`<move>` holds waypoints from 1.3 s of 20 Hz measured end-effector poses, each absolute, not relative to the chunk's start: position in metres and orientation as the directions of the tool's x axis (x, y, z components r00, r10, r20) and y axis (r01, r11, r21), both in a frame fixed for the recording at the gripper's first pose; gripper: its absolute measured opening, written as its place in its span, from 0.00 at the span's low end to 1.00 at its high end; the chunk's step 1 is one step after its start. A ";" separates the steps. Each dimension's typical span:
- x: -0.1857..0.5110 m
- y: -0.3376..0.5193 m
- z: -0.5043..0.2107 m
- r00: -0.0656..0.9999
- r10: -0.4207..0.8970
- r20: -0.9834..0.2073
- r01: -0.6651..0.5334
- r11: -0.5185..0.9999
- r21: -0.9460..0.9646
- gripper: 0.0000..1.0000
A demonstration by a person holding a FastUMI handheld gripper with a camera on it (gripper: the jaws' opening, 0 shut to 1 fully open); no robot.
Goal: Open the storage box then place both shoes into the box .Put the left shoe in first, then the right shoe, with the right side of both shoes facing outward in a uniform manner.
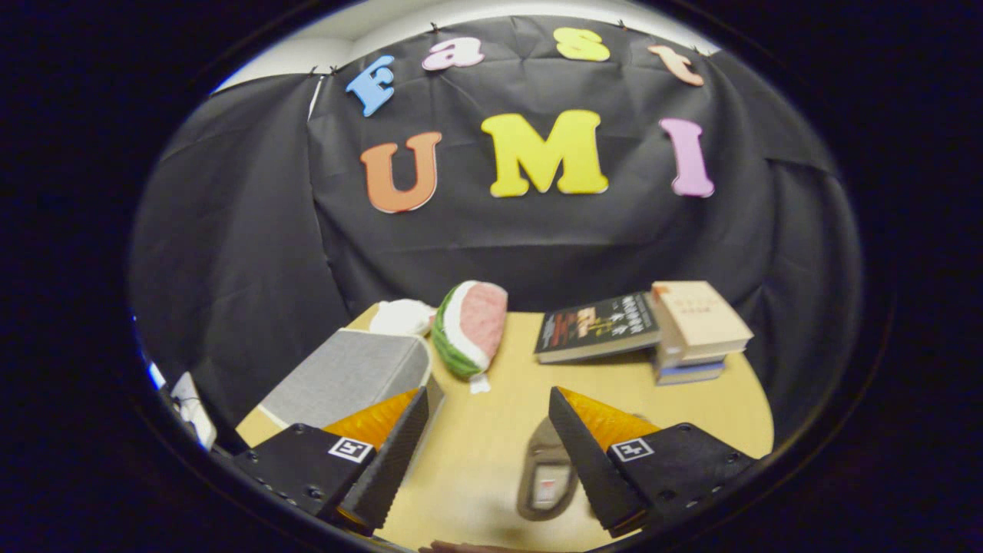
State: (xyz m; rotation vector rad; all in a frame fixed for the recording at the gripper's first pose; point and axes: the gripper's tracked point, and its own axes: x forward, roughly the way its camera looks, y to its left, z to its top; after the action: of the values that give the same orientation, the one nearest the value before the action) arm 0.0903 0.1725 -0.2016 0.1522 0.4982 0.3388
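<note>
My gripper (pixel 489 407) is open above the tan table (pixel 507 384), with nothing between its fingers. A grey shoe (pixel 547 480) lies on the table low between the fingers, close against the right finger (pixel 587 453), seen from above with its opening up. The grey fabric storage box (pixel 349 376) stands beyond the left finger (pixel 395 445), its lid shut. A white object (pixel 401 316), possibly the other shoe, lies behind the box; I cannot tell what it is.
A watermelon-slice plush (pixel 470 326) leans just right of the box. Beyond the right finger, a dark book (pixel 597 326) rests against a stack of books (pixel 695 330). Black cloth walls the booth behind the table.
</note>
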 end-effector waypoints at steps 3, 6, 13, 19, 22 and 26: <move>0.102 0.211 -0.228 0.749 0.445 -0.491 -0.316 0.891 0.326 0.96; 0.110 0.248 -0.245 0.666 0.550 -0.503 -0.354 0.827 0.436 0.96; 0.120 0.298 -0.284 0.441 0.753 -0.488 -0.243 0.624 0.743 0.96; 0.114 0.315 -0.293 0.288 0.872 -0.395 -0.081 0.434 0.897 0.95; 0.111 0.316 -0.290 0.270 0.882 -0.386 -0.076 0.419 0.905 0.87; 0.112 0.316 -0.287 0.265 0.861 -0.435 -0.120 0.477 0.871 0.73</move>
State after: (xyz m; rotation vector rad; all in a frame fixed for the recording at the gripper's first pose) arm 0.1121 0.3157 -0.2875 0.8317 1.1033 0.7769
